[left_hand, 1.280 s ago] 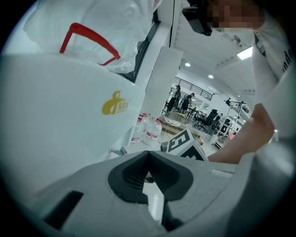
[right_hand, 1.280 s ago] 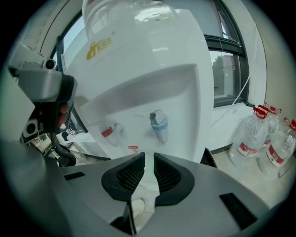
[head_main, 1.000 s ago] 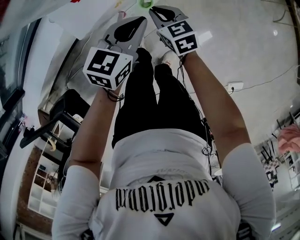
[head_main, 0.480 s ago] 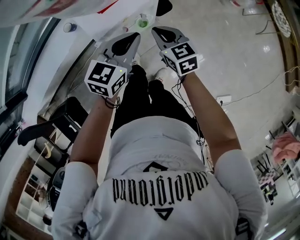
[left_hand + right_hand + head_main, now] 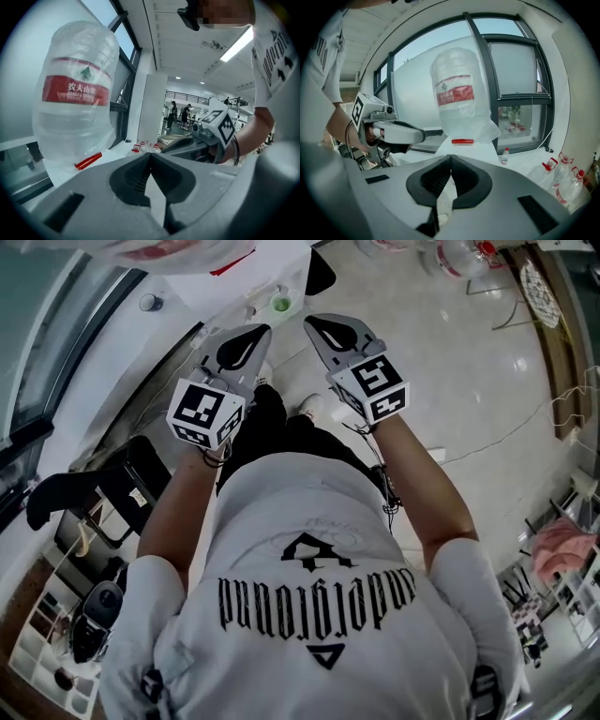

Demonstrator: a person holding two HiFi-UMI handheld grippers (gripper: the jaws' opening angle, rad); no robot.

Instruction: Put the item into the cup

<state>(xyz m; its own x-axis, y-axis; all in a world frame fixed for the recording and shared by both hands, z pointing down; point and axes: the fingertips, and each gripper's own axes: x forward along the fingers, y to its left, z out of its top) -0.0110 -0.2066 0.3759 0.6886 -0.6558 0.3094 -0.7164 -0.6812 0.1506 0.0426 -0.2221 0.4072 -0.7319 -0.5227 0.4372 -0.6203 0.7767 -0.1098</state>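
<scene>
Both grippers are held out in front of the person, side by side, jaws closed with nothing between them. In the head view my left gripper (image 5: 262, 329) and right gripper (image 5: 309, 322) point toward a white table (image 5: 225, 282). A small green round container (image 5: 279, 304) stands on that table just beyond the tips. In the gripper views my left gripper (image 5: 150, 154) and right gripper (image 5: 451, 157) face a large water jug (image 5: 77, 98) (image 5: 457, 93) wrapped in clear plastic. A red stick-like item (image 5: 87, 161) (image 5: 462, 140) lies on the table at the jug's foot.
A small bottle (image 5: 505, 156) stands on the table right of the jug. Several red-capped bottles (image 5: 562, 180) sit at the far right. A black chair (image 5: 94, 493) and shelving (image 5: 56, 643) are on the floor at left. Windows run behind the table.
The head view has shifted, so more of the white table and the green container shows beyond the tips. Both grippers stay shut, side by side, a little lower in frame.
</scene>
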